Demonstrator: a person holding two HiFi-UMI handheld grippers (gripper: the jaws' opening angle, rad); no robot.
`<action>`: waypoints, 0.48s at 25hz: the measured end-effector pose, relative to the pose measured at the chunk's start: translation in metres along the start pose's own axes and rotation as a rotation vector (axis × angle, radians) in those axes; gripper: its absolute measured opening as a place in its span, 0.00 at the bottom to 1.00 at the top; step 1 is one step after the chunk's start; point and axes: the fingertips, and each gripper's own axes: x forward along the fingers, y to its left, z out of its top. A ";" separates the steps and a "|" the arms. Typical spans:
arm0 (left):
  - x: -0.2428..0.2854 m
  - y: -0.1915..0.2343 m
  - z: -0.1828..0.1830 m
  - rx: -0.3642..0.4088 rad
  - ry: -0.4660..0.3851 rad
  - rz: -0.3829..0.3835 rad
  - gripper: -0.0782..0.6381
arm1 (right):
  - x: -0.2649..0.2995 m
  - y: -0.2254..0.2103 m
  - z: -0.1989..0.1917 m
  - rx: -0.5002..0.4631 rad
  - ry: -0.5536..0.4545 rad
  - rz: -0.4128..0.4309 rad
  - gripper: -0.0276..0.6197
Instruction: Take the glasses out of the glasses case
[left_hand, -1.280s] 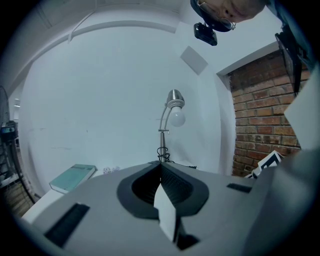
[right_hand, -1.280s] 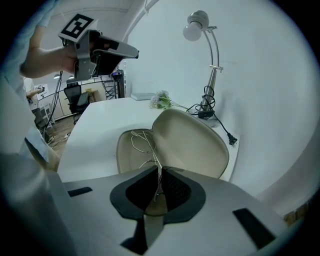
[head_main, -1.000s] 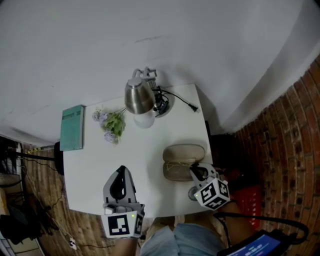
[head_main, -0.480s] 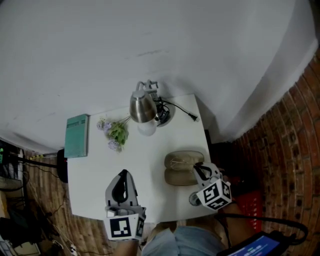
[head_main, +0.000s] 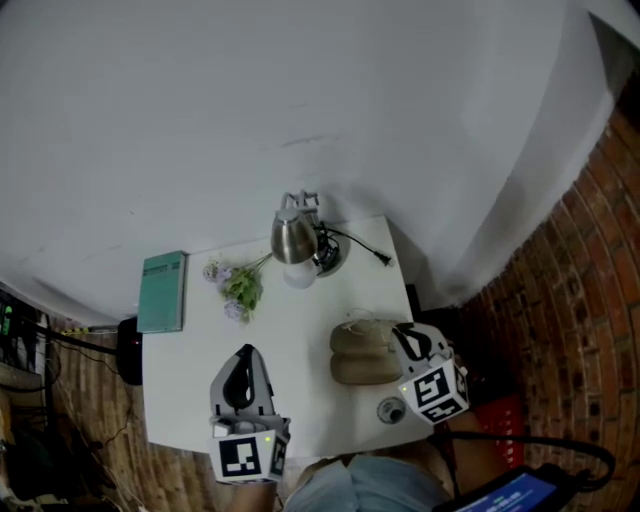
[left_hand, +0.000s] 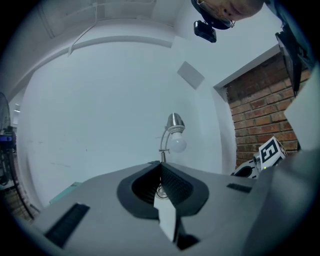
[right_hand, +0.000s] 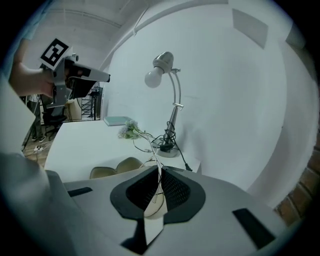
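Right gripper view: your right gripper (right_hand: 159, 174) clenches thin wire-framed glasses (right_hand: 149, 149) above the open beige case (right_hand: 116, 168); jerking could drop them.

I see thin wire glasses (right_hand: 152, 150), pinched in my right gripper (right_hand: 160, 172), lifted up off the table (head_main: 300, 330), tan glasses case (head_main: 365, 352) lying open in two halves just beside.

Table (head_main: 300, 345): lamp (head_main: 293, 240), book (head_main: 163, 291), flowers (head_main: 241, 286), glasses case (head_main: 362, 352)
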 end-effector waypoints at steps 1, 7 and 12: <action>0.000 0.001 0.004 0.001 -0.010 0.000 0.12 | -0.003 -0.004 0.005 0.014 -0.016 -0.013 0.10; 0.000 0.004 0.031 0.007 -0.079 -0.001 0.12 | -0.027 -0.032 0.049 0.039 -0.120 -0.101 0.10; 0.004 0.006 0.058 0.002 -0.131 0.008 0.12 | -0.052 -0.057 0.087 0.040 -0.215 -0.179 0.10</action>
